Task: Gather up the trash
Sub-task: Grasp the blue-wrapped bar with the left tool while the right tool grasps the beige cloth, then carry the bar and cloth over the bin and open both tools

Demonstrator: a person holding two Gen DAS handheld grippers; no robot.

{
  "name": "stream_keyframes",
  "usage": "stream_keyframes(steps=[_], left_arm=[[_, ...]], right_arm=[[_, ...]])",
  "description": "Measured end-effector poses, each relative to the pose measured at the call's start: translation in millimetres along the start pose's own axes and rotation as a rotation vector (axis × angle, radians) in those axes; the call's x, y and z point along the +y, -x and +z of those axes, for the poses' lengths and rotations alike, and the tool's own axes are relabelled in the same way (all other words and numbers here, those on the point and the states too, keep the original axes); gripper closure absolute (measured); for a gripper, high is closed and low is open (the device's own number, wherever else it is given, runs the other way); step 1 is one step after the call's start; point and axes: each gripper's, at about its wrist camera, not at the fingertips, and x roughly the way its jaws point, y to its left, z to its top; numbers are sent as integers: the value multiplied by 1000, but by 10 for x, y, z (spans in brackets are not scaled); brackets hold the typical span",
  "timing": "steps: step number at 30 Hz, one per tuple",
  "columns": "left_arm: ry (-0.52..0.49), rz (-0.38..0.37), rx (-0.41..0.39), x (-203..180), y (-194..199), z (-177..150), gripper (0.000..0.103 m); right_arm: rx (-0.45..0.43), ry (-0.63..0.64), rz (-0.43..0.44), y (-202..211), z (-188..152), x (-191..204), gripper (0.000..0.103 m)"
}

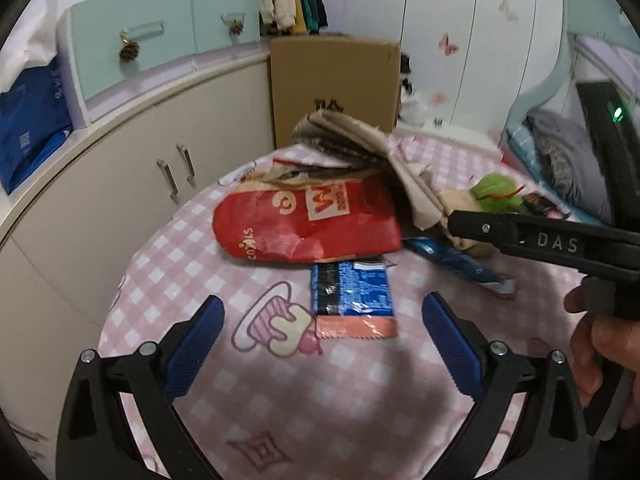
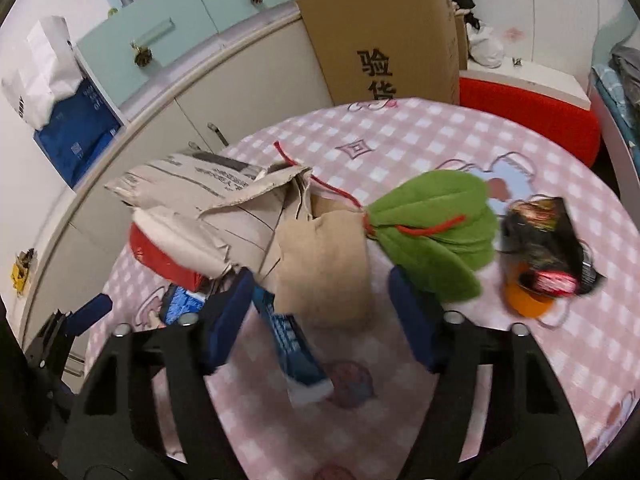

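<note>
**Trash heaped on the pink checked bench, both grippers over it**

Pink-and-white checked cloth covers the round bench, with cream cabinets and mint drawers to the left and a tall cardboard box at the far edge. A red stool stands beyond the bench on the far right.

Trash lies in a loose pile mid-bench. A red snack bag lies flat, with torn grey-brown cardboard resting over its far end. Just nearer than the bag lies a blue wrapper with an orange strip along its near edge. A second blue packet lies to the right of it, next to a tan cloth pouch. A green felt leaf tied with red cord touches the pouch's right side. Further right, well apart from the pile, sits a dark crumpled wrapper over an orange cup.

The left gripper hovers above the bench near the blue wrapper, jaws released and wide, nothing between them. The right gripper, held in a hand, has its jaws partway apart on either side of the tan pouch and second blue packet; motion blur hides whether the pads touch either.
</note>
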Motion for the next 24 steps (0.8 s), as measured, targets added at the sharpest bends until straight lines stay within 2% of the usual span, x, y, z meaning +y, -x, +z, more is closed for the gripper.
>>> stream_keyframes(steps=[2,3,4,5,7,8,9,10,12,14,20,24], left_arm=[[-11,-8,48,-10,-137,40,6],[-10,-16,63,-12,-180,49,6],[-7,-32,76,-19,-233,78,6],[-9,-41,79,-30,-256,92,6],[-15,-60,105,-52,-353,135,7],[-26,-56,106,-70,-375,155,12],[-42,-47,100,-90,-376,164,28],[-67,-29,93,-118,-367,167,34],[-89,-56,88,-155,-324,158,60],[-101,-90,93,-194,-252,116,69],[-62,-204,86,-294,50,-184,72],[-64,-239,68,-381,314,-439,72]], right_arm=[[1,23,-17,-53,15,43,59],[3,37,-41,-54,12,56,72],[7,31,-28,-48,2,41,75],[4,12,8,-15,-20,4,76],[-7,6,20,67,-70,-30,77],[-20,5,25,150,-114,-52,77],[-26,1,33,198,-133,-70,77],[-42,-5,49,319,-187,-98,77],[-69,-6,58,513,-266,-135,77],[-93,-14,69,696,-342,-179,77],[-145,-42,88,1153,-629,-328,77],[-167,-62,85,1388,-837,-432,77]])
